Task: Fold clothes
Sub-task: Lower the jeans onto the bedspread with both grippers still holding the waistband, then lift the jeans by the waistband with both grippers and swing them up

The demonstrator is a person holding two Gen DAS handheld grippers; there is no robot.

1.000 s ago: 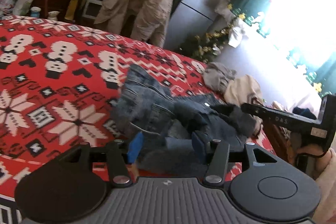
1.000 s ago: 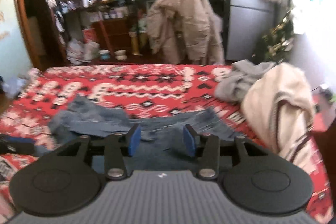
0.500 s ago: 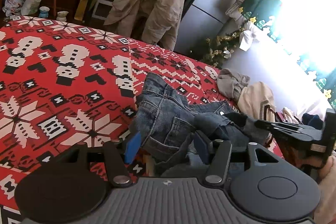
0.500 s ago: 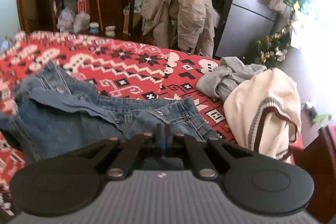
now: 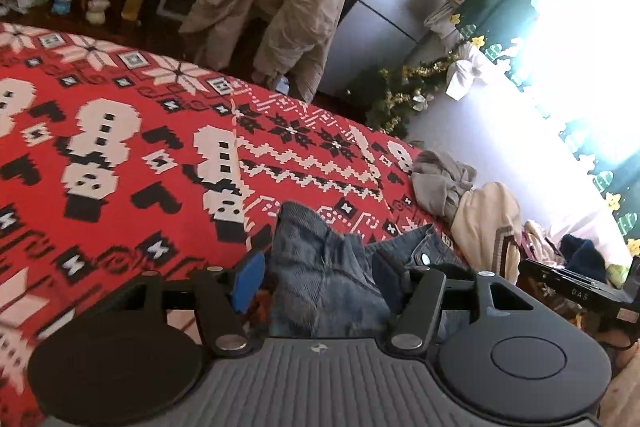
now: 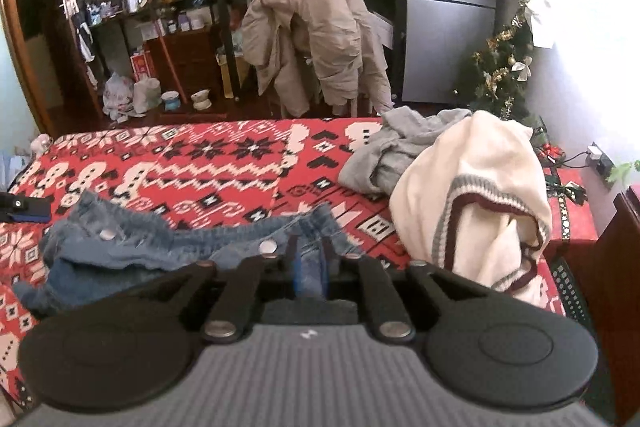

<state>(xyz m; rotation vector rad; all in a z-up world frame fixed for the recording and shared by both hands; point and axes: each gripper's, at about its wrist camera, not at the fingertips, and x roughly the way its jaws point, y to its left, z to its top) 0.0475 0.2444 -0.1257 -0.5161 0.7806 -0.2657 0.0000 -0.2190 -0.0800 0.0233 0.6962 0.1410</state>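
Blue denim jeans (image 5: 320, 275) lie crumpled on the red patterned bedspread (image 5: 120, 147). My left gripper (image 5: 316, 277) is open, its blue pads on either side of a raised bunch of denim. In the right wrist view the jeans (image 6: 132, 247) stretch leftward, waistband up with two metal buttons showing. My right gripper (image 6: 310, 267) is shut on the waistband edge of the jeans. The right gripper's side also shows at the right edge of the left wrist view (image 5: 576, 291).
A grey garment (image 6: 384, 155) and a cream sweater with maroon stripes (image 6: 476, 195) lie piled on the bed's right side. Beyond the bed stand a chair draped with a beige jacket (image 6: 316, 39), cluttered shelves, a fridge (image 6: 444, 27) and a small Christmas tree (image 6: 500, 75).
My right gripper closed on the jeans waistband and pulled it back toward me, drawing the denim out. My left gripper stayed open and shifted with the jeans bunch between its pads.
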